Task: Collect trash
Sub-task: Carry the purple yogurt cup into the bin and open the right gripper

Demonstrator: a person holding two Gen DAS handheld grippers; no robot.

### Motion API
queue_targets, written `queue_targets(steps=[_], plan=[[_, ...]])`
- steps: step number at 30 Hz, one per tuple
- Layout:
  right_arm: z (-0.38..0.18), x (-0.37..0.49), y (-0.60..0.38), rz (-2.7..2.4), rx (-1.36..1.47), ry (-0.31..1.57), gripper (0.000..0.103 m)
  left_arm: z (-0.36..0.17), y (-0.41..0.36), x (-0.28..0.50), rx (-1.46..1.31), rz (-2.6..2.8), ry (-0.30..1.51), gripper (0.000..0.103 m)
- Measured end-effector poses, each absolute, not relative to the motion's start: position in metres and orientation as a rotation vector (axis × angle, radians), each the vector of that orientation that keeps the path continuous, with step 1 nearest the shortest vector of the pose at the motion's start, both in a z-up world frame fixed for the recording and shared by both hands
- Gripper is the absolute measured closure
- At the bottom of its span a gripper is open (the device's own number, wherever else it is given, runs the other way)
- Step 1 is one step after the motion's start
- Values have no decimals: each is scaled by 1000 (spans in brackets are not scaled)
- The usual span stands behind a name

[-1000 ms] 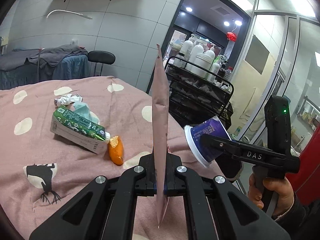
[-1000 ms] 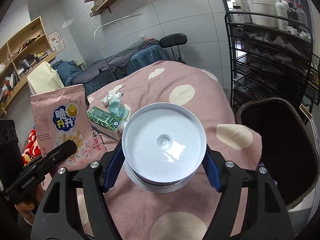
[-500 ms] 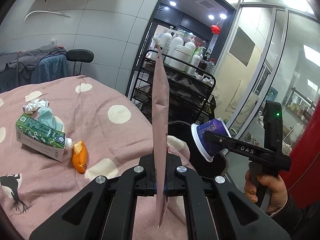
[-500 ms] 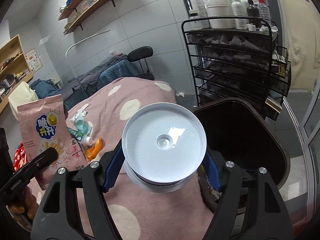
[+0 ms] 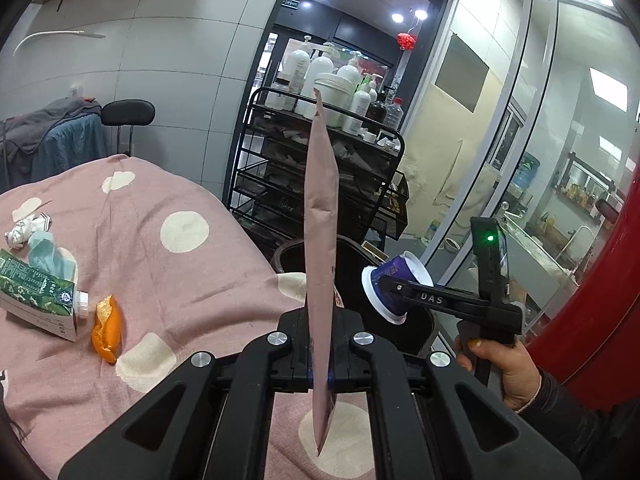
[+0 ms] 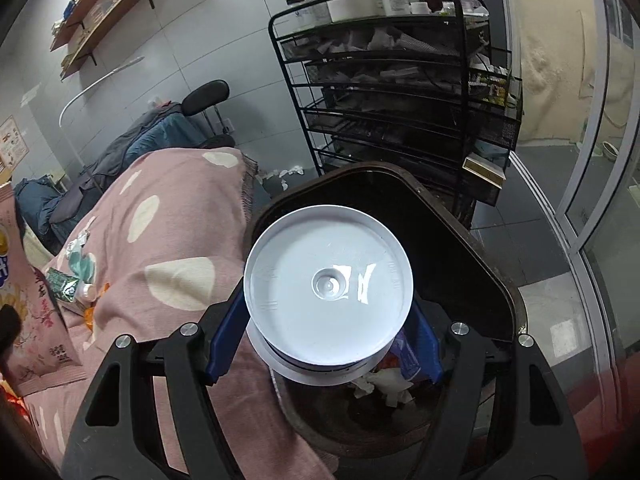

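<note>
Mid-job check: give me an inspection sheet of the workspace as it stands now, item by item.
Surface: pink spotted blanket, rumpled.
Job's things: pink snack bag in the left gripper; purple cup in the right gripper, above the open trash bin, which already holds paper scraps.
Clutter: green carton, orange peel, crumpled wrapper and teal tissue on the blanket.
Grippers: both jaws closed on their items.
Cables: nothing seen.
Surroundings: black wire rack with bottles, tiled wall, glass partition.
</note>
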State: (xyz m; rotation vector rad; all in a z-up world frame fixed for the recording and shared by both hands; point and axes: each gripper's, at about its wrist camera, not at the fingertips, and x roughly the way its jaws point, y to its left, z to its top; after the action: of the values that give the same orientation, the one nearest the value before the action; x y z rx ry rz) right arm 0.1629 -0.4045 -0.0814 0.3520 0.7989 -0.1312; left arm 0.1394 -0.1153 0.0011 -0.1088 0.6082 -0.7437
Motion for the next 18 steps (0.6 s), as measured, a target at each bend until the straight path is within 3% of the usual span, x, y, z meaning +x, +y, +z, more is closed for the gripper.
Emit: queue_targets(steps=[15, 18], plan=[[-129, 196, -428, -203, 336, 974, 31, 0, -137, 139, -85, -769, 618, 99], [-127, 192, -429, -212, 348, 953, 19, 1, -141, 139, -80, -775, 618, 99]])
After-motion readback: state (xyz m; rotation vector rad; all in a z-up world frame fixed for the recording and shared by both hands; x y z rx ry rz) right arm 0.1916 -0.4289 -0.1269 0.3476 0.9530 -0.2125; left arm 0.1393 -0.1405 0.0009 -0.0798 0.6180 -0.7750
